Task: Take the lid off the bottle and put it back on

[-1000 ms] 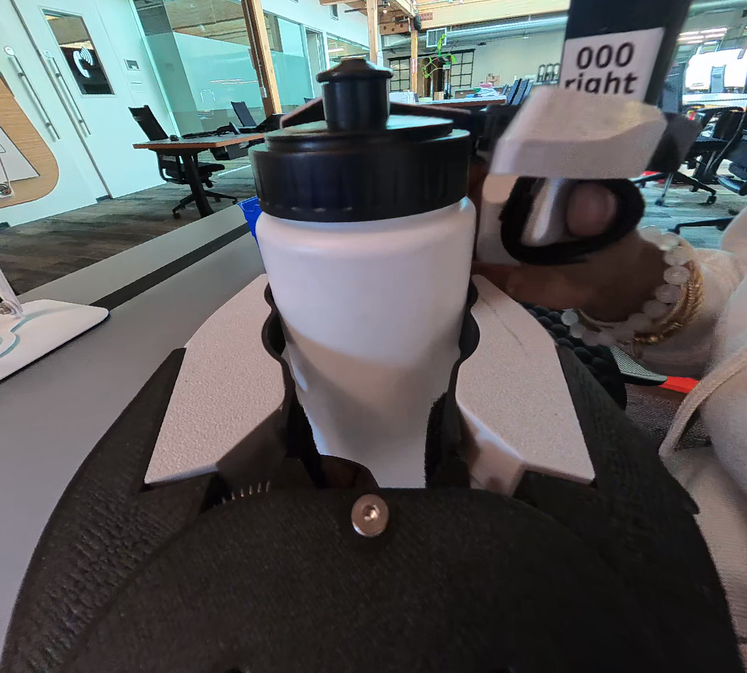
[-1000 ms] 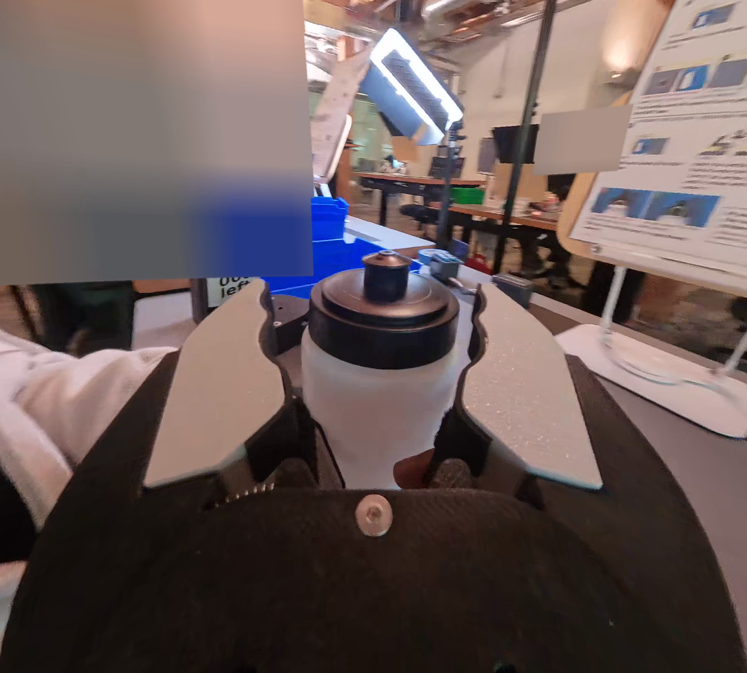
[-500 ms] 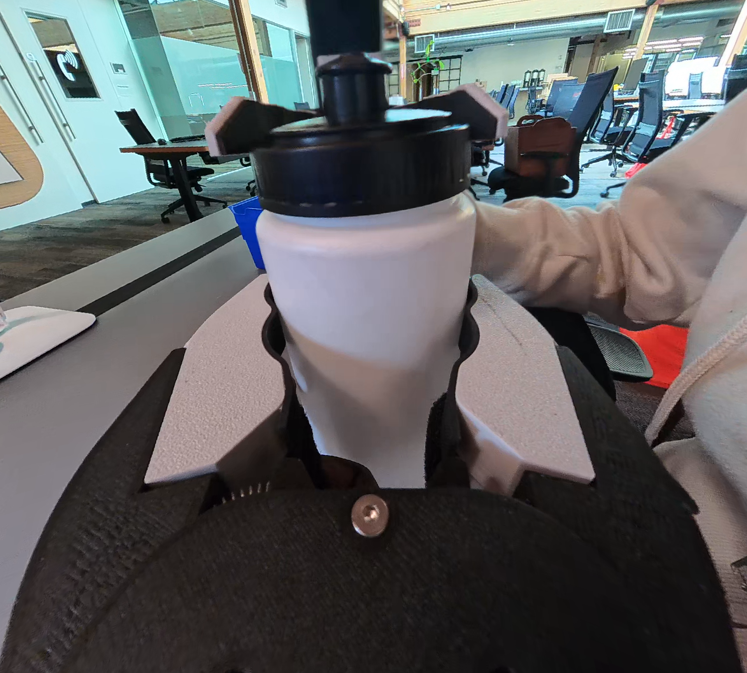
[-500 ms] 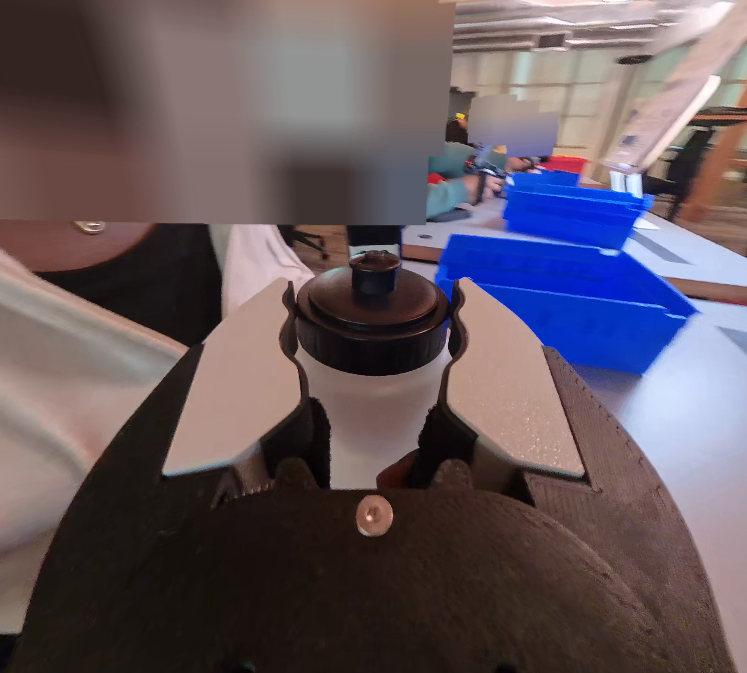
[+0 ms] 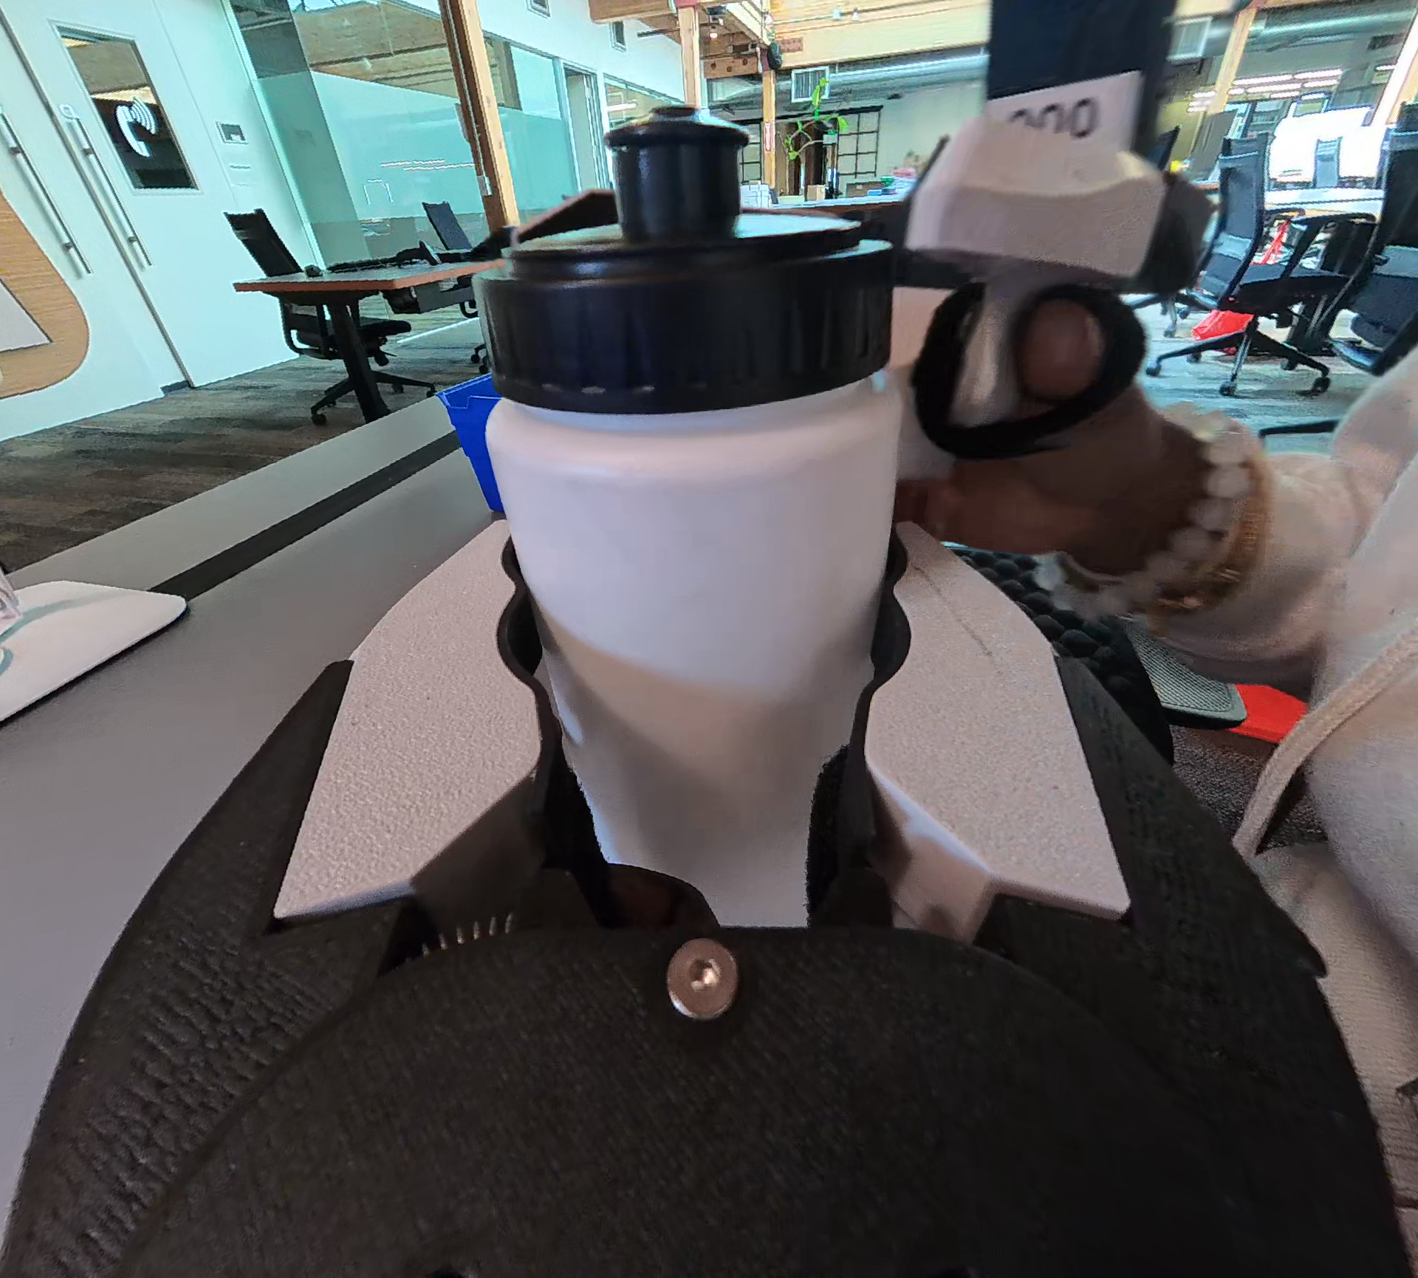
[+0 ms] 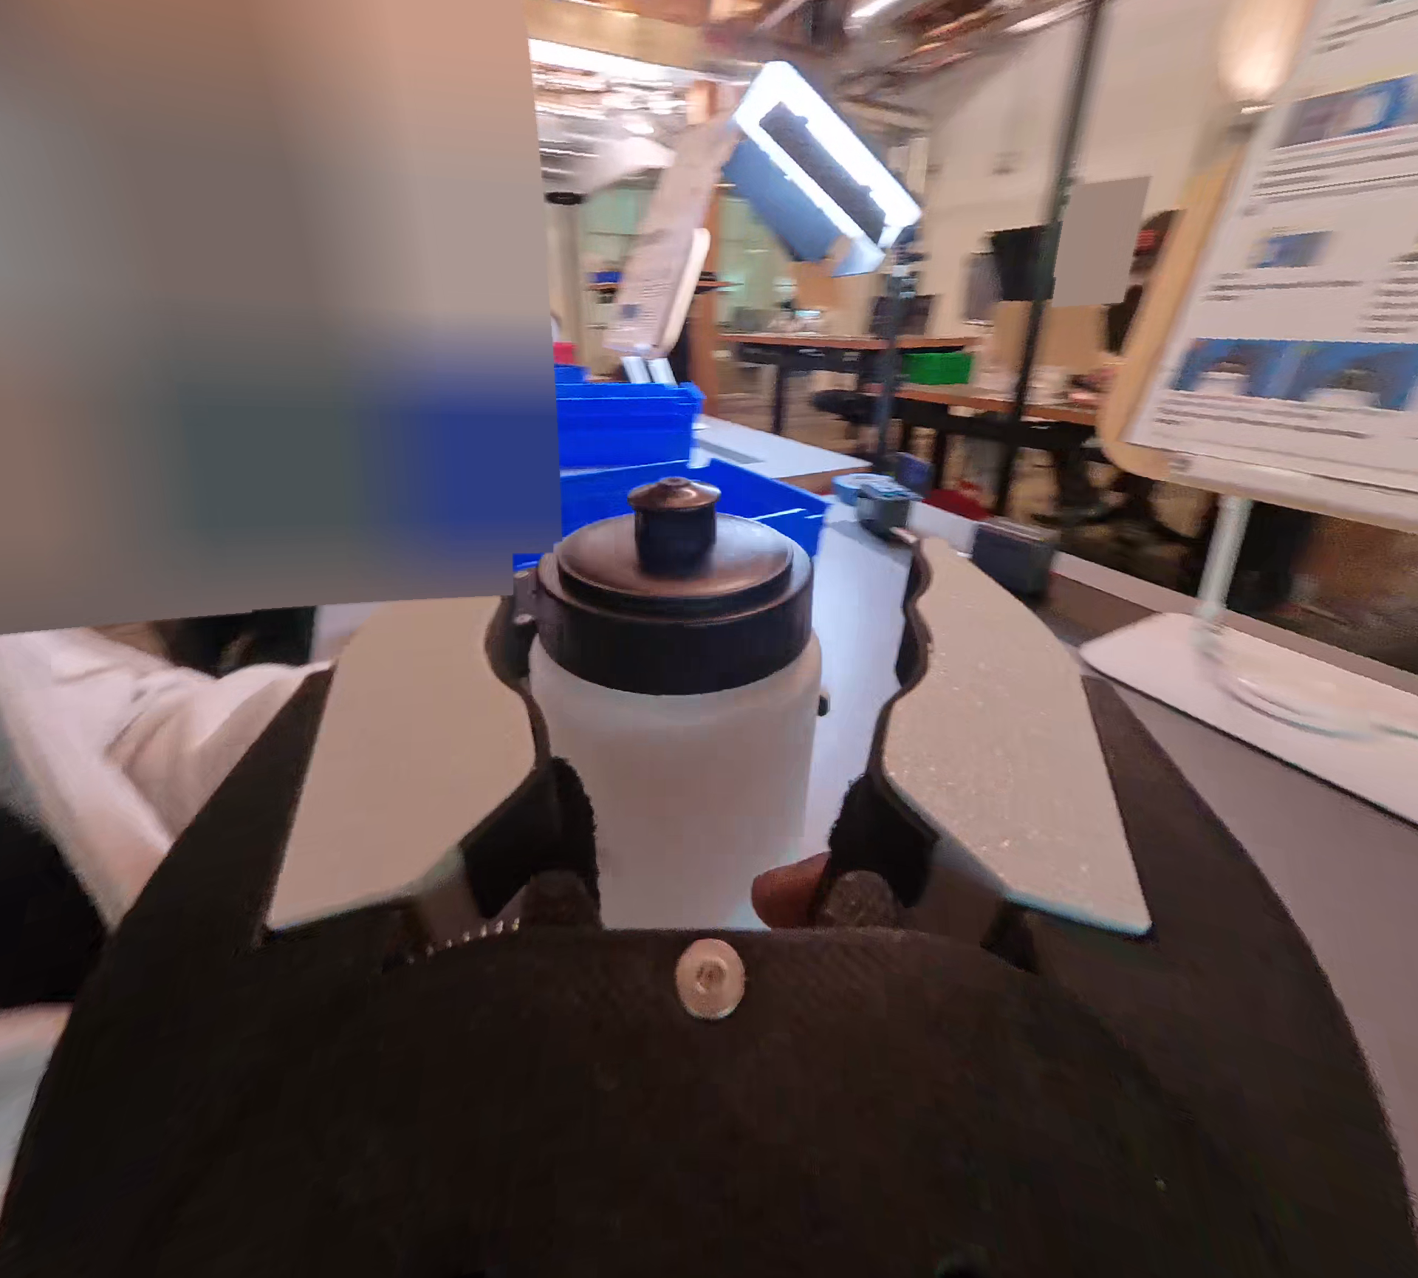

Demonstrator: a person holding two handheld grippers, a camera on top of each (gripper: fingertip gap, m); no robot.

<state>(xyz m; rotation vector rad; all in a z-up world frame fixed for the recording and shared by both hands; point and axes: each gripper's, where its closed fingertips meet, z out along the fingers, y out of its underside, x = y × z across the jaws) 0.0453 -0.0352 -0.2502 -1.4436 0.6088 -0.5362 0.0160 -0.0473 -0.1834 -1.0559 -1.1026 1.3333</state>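
Observation:
A white bottle [image 5: 690, 665] with a black screw lid [image 5: 683, 328] and spout stands upright in my left gripper [image 5: 702, 543], which is shut on its body below the shoulder. In the right wrist view my right gripper [image 6: 710, 596] is open around the lid [image 6: 675, 619]. Its left finger is next to the lid's rim, and its right finger stands clearly apart from it. The bottle body [image 6: 675, 765] shows between the fingers. In the left wrist view one of the right gripper's fingers [image 5: 1036, 205] reaches in behind the lid from the right, held by a hand.
A grey table [image 5: 153, 742] lies below. Blue bins [image 6: 614, 420] stand behind the bottle. A sign stand with a white base [image 6: 1228, 673] is at the right of the right wrist view. A person's cream sleeve [image 5: 1343, 704] is close on the right. Desks and chairs stand farther off.
Half a second ago my right gripper was shut on the lid and swung round. Now it has opened and swung back. The left gripper still holds the bottle.

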